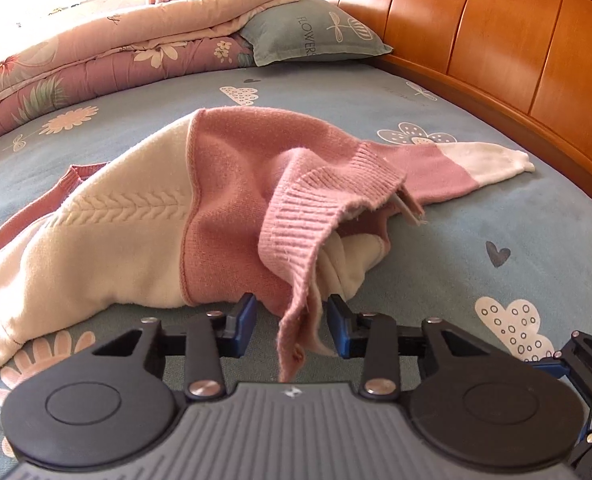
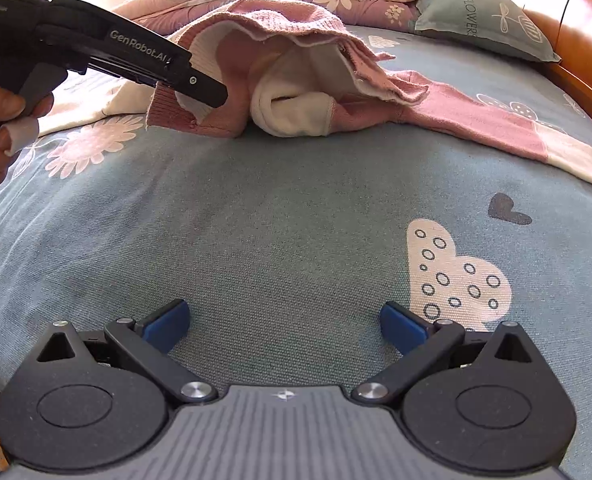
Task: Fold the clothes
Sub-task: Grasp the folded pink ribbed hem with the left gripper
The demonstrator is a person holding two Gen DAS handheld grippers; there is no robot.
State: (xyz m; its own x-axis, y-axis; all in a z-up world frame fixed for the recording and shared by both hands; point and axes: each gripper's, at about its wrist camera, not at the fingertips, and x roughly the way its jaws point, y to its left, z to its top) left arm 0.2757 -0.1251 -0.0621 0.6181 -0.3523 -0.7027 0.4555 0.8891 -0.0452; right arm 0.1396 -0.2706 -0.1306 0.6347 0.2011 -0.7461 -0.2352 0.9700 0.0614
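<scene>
Folding has barely begun, in my judgement: the pink-and-cream sweater [image 1: 199, 200] lies crumpled in the middle of the blue flowered bedsheet [image 2: 287, 216], one sleeve [image 1: 468, 164] trailing out flat toward the wooden headboard [image 1: 516, 48], the other tucked inside the body.

My left gripper [image 1: 291, 316] has the ribbed pink hem [image 1: 320, 216] hanging between its blue pads. The pads stand close on either side of the cloth, yet a gap shows at each, so I report it as not yet clamped. My right gripper [image 2: 285, 326] is spread wide over bare sheet, holding nothing, well short of the garment.

Remaining work, as I judge it: flatten the body, free the tucked sleeve, bring both sleeves in, fold.

Open sheet lies in front of the sweater for spreading. The stacked quilt [image 1: 75, 56] and pillow [image 1: 316, 32] bound the far side and the headboard hems in the one beside them.
</scene>
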